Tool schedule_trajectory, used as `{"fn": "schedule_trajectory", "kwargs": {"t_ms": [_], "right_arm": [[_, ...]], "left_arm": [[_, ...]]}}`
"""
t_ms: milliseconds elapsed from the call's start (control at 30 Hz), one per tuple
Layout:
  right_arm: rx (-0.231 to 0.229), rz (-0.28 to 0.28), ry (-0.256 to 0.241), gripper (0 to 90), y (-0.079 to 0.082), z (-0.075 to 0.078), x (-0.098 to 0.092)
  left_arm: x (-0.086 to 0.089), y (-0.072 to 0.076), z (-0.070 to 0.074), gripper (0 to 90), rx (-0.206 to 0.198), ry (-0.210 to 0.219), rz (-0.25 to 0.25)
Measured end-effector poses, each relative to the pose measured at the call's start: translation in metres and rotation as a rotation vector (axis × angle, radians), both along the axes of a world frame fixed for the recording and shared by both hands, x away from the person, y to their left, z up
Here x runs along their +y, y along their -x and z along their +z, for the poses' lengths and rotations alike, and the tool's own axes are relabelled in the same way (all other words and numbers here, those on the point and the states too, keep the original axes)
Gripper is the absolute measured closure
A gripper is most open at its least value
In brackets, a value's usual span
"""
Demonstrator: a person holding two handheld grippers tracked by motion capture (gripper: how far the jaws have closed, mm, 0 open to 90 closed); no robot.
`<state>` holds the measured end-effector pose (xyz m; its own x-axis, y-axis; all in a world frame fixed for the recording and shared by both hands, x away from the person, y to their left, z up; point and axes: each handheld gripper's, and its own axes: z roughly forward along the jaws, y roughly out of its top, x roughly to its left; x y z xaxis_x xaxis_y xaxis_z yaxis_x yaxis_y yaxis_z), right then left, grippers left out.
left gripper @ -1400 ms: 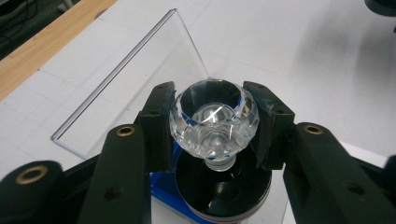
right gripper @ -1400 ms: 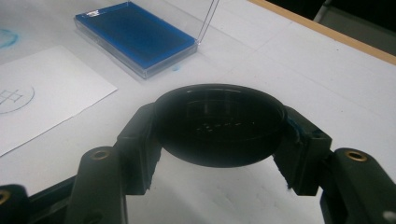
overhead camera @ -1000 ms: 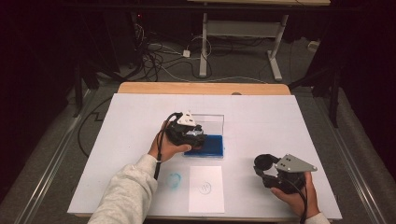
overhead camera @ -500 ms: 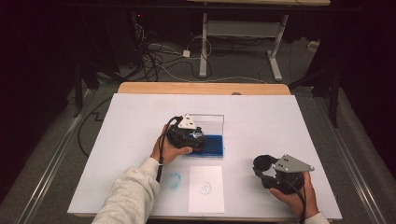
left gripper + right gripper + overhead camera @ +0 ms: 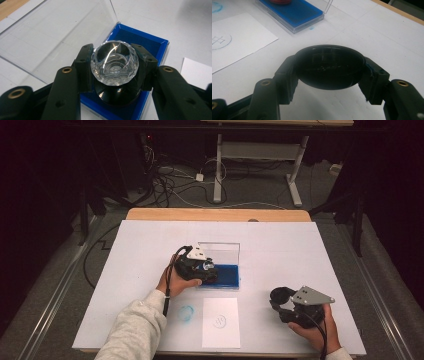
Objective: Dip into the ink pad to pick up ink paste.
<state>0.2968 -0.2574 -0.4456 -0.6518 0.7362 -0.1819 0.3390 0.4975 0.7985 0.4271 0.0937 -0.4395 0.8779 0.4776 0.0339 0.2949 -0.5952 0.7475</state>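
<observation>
— Fingers of the left gripper?
— Clenched on the crystal-topped stamp, over the blue ink pad, near its open lid.
— Right gripper?
— Clamping a black cap, possibly the stamp's, above bare tabletop.

A lab or test workshop, dim around the edges. A white-covered table stands on a grey floor, with loose cables tangled beyond it and the metal legs of a bench behind, far ahead of both grippers' jaws.
</observation>
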Motion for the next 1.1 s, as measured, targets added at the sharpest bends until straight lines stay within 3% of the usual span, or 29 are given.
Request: {"fn": "schedule_trajectory", "kwargs": {"t_ms": [233, 433, 600, 867, 1100], "right_arm": [[0.004, -0.002, 0.006, 38.6, -0.0003, -0.0009, 0.0008], [0.009, -0.002, 0.002, 38.6, -0.0007, -0.0015, 0.0003], [0.009, -0.002, 0.001, 38.6, -0.0005, -0.0013, 0.0004], [0.010, 0.000, 0.005, 38.6, -0.0004, -0.0018, 0.0011], [0.008, 0.001, 0.006, 38.6, -0.0001, -0.0017, 0.0017]], "left_arm": [[-0.0029, 0.0007, 0.0008, 53.8, 0.008, -0.016, -0.013], [-0.0021, 0.0002, 0.0034, 52.1, 0.015, -0.003, -0.012], [-0.0037, 0.0018, 0.0053, 54.9, -0.004, -0.035, -0.030], [-0.0067, 0.0017, 0.0067, 55.1, 0.008, -0.058, -0.024], [-0.0055, 0.0017, 0.0058, 55.0, 0.025, -0.043, -0.015]]}}
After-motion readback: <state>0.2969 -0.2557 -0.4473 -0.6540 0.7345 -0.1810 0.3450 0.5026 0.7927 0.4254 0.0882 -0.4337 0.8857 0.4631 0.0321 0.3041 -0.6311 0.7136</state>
